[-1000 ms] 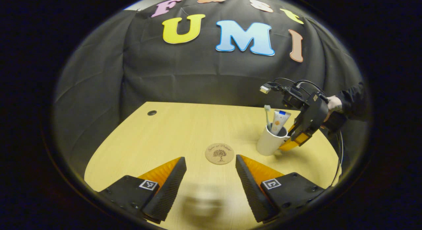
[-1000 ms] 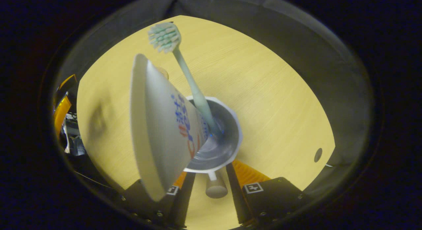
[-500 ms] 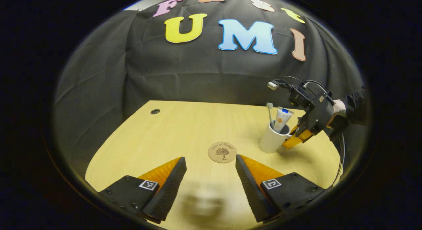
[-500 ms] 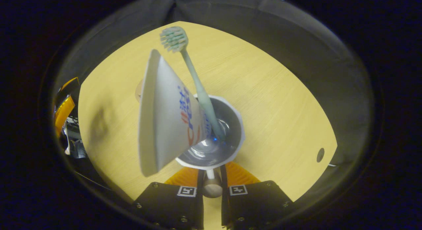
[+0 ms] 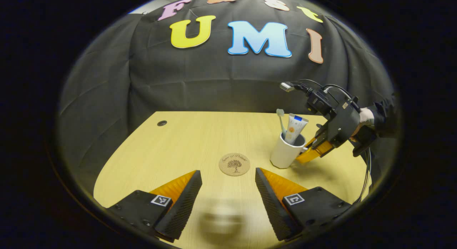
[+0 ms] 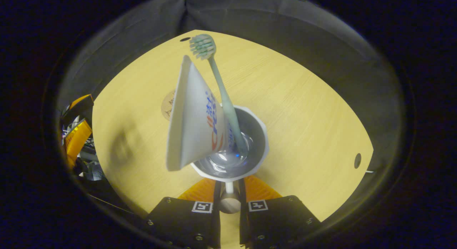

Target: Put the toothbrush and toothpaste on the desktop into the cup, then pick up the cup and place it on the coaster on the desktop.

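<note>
A white cup (image 5: 284,154) holds a pale green toothbrush (image 5: 281,121) and a white toothpaste tube (image 5: 293,128). It hangs just above the yellow desktop (image 5: 185,145), right of the round cork coaster (image 5: 234,164). My right gripper (image 6: 229,190) is shut on the cup's handle (image 6: 229,200), seen from above with the cup (image 6: 255,149), toothbrush (image 6: 221,91) and toothpaste tube (image 6: 194,116) right before it; the coaster (image 6: 167,104) peeks out behind the tube. From the left gripper view, that right gripper (image 5: 310,154) is held by a hand (image 5: 364,117). My left gripper (image 5: 228,192) is open, near the desk's front edge.
A small cable hole (image 5: 162,123) sits at the desk's far left corner, also seen as a cable hole (image 6: 357,160) at the right. Black cloth walls the desk at the back. Cables (image 5: 364,170) trail from the right gripper off the desk's right edge.
The right gripper shut on the cup's handle one second ago to half a second ago. Since then the cup has shifted left toward the coaster. The left gripper stayed open and nearly still.
</note>
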